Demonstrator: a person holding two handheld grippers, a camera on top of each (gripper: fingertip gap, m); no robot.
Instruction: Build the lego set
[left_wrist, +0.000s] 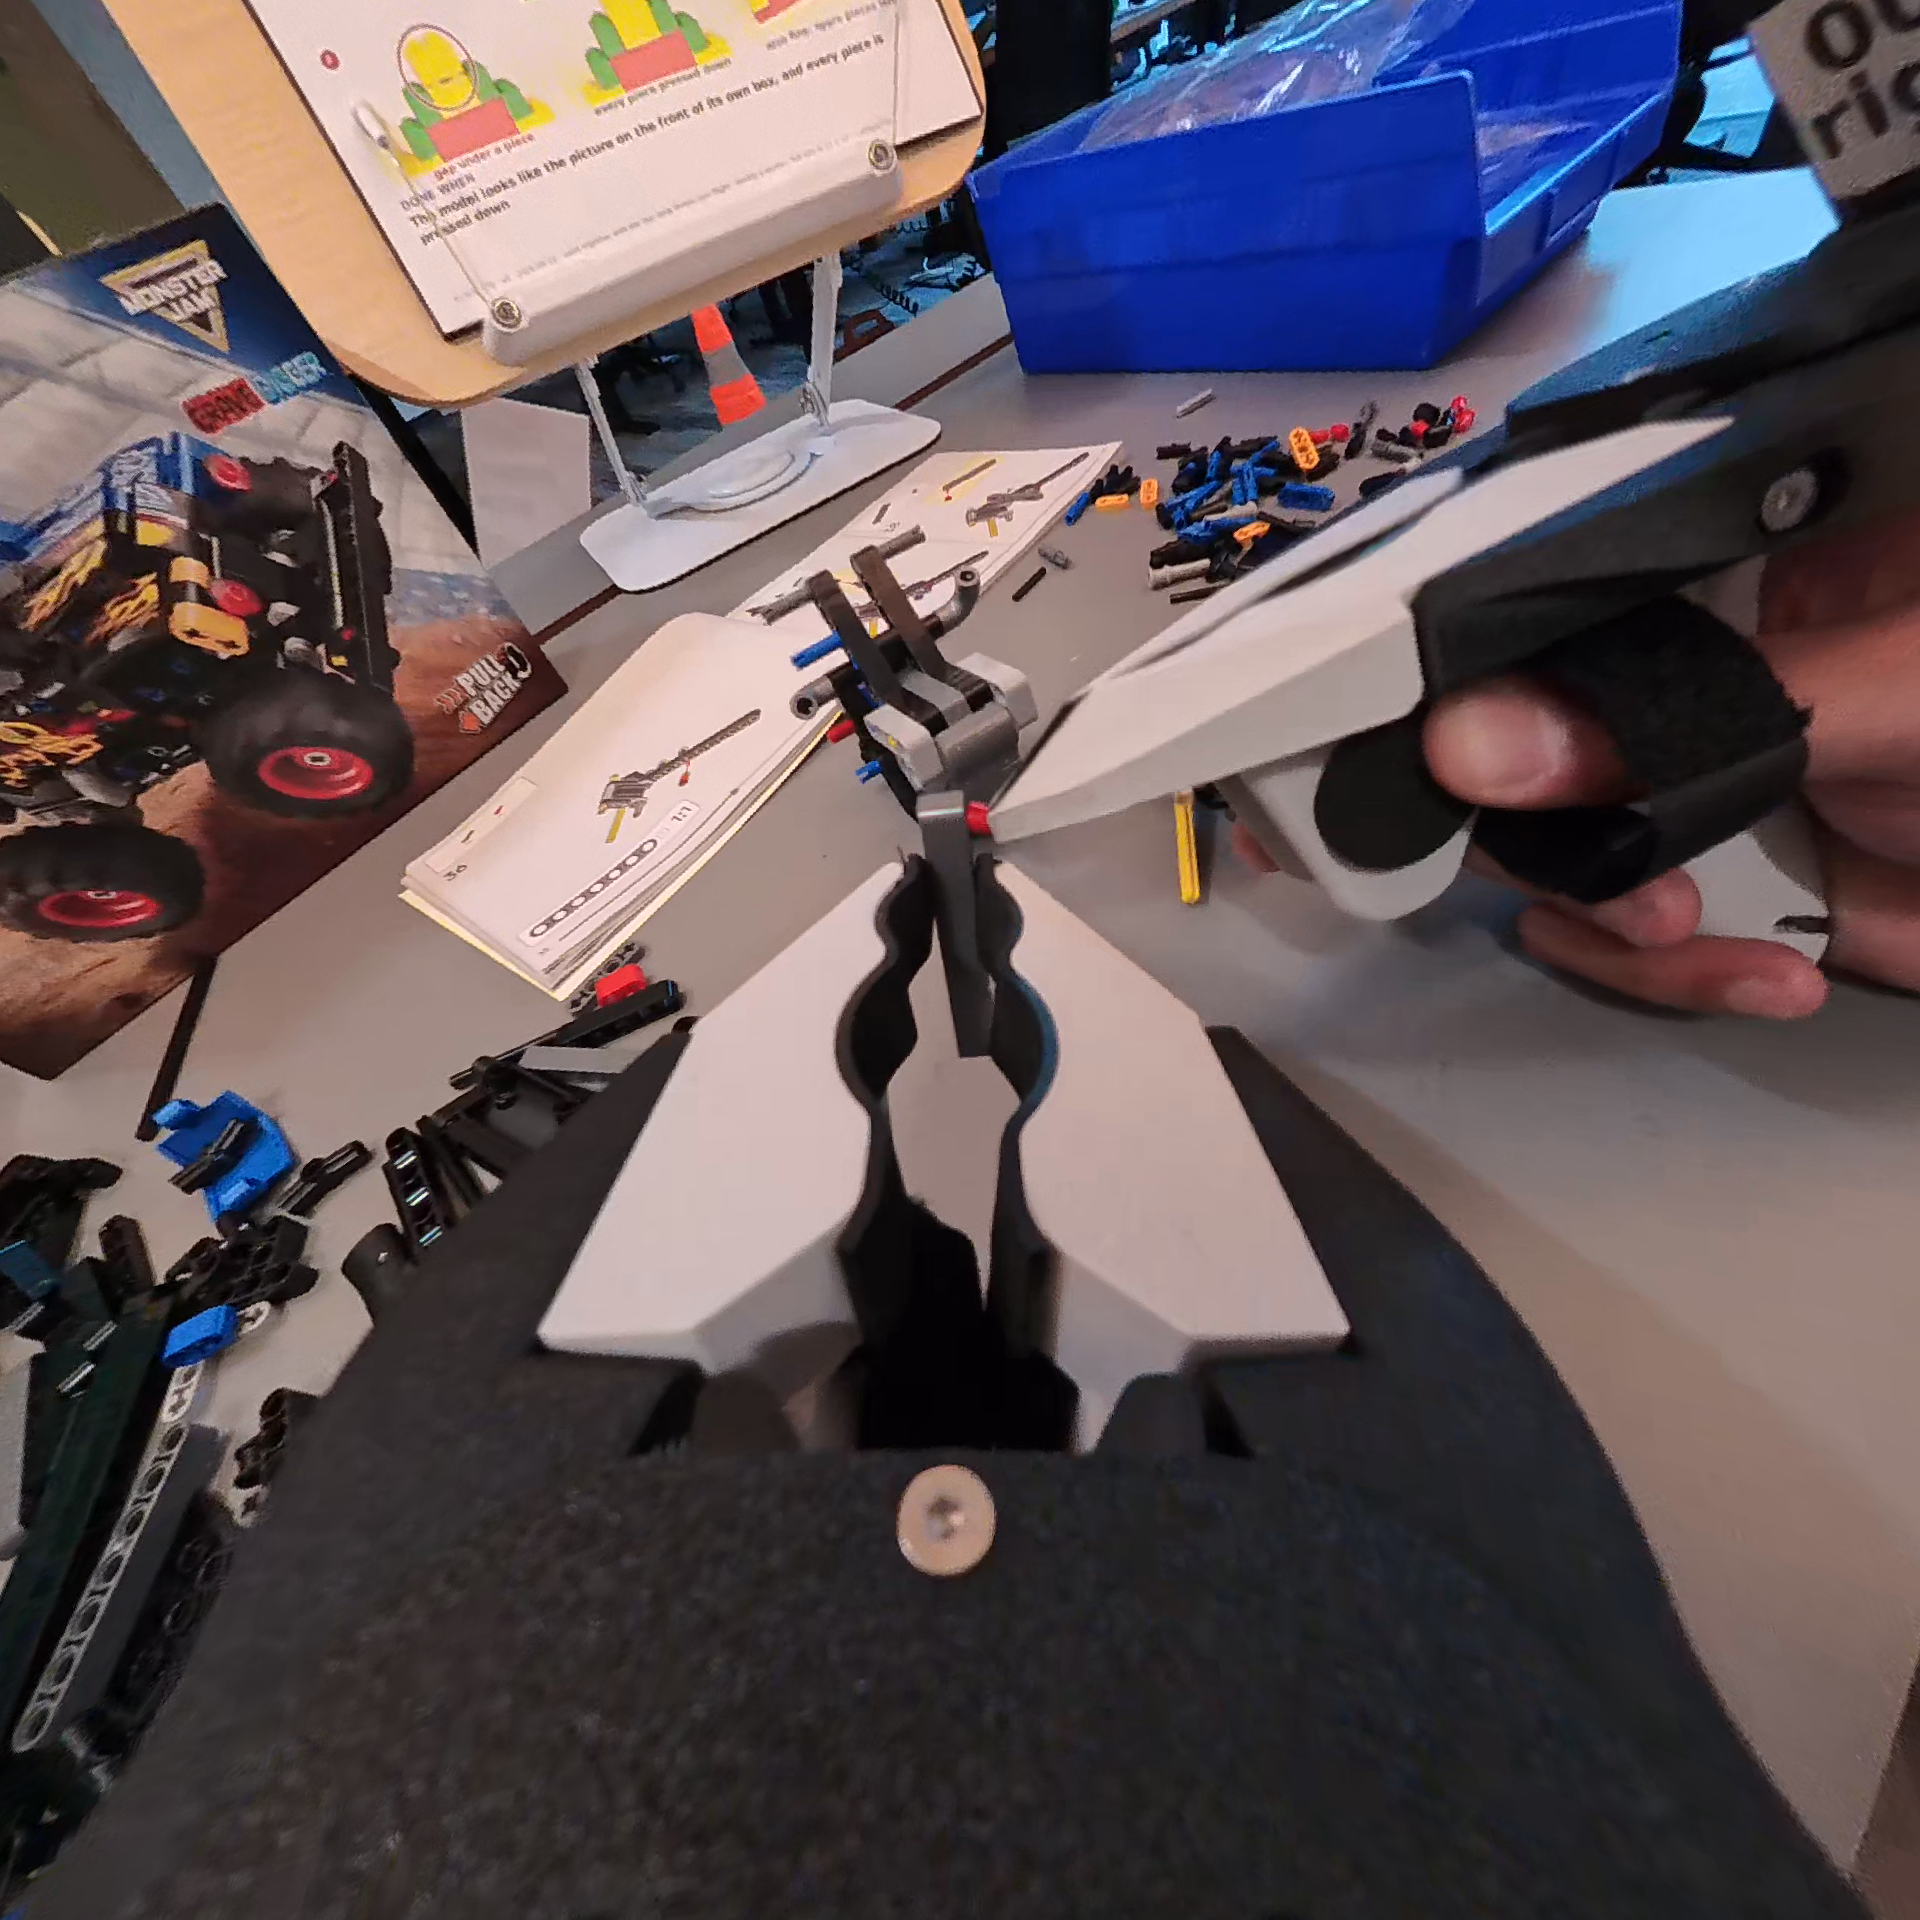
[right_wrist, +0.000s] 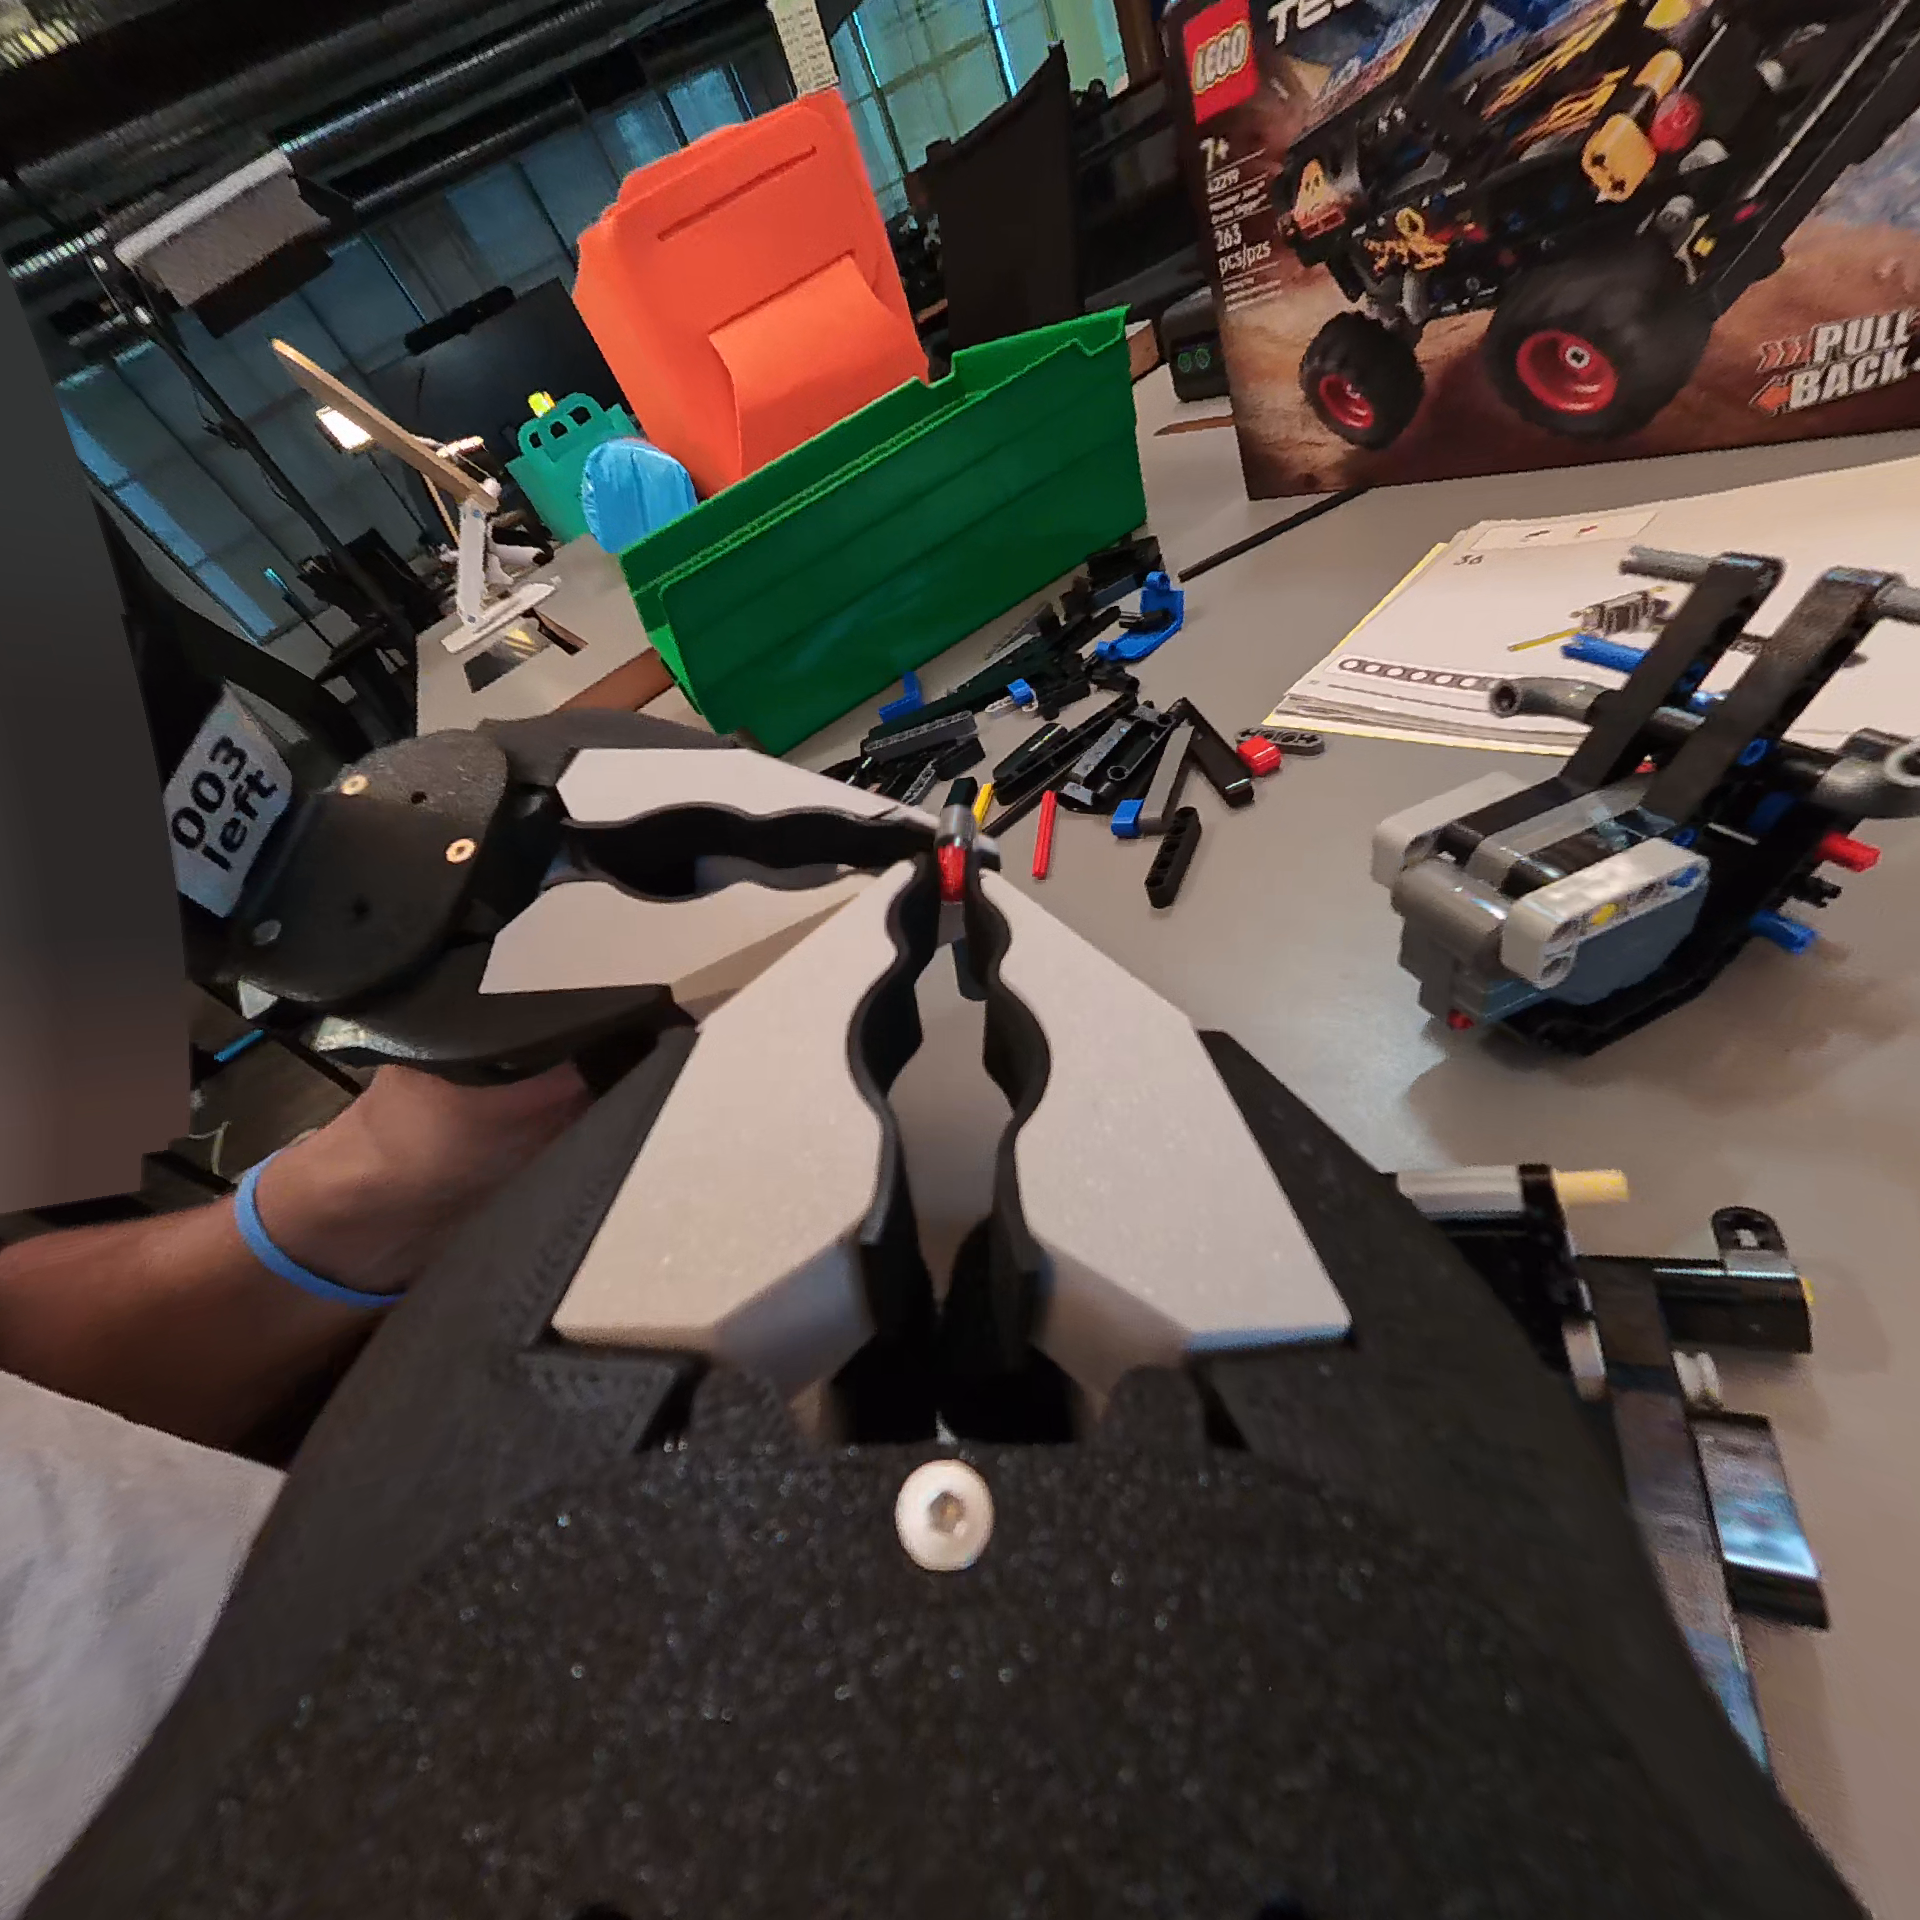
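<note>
The left claw (left_wrist: 951, 873) is squeezed shut on a thin dark grey plastic beam (left_wrist: 961, 914), which stands up between its tips. The right claw (right_wrist: 951, 883) comes in from the side, and its tips are closed on a small red plastic pin (right_wrist: 950, 864) at the top end of that beam. The two claws meet tip to tip above the pale grey table (left_wrist: 1455, 1143).

Just past the left claw sits the half-built grey and black toy truck frame (left_wrist: 914, 686), resting on the table by the open white paper booklet (left_wrist: 623, 810). Farther off to the right of that claw lies a heap of small black, blue and orange pins (left_wrist: 1268, 499), near a blue plastic bin (left_wrist: 1299, 249). To its left lean the toy's picture box (left_wrist: 187, 582) and loose black beams (left_wrist: 260, 1247).

From the right claw, a green plastic bin (right_wrist: 894, 561) stands well behind.
</note>
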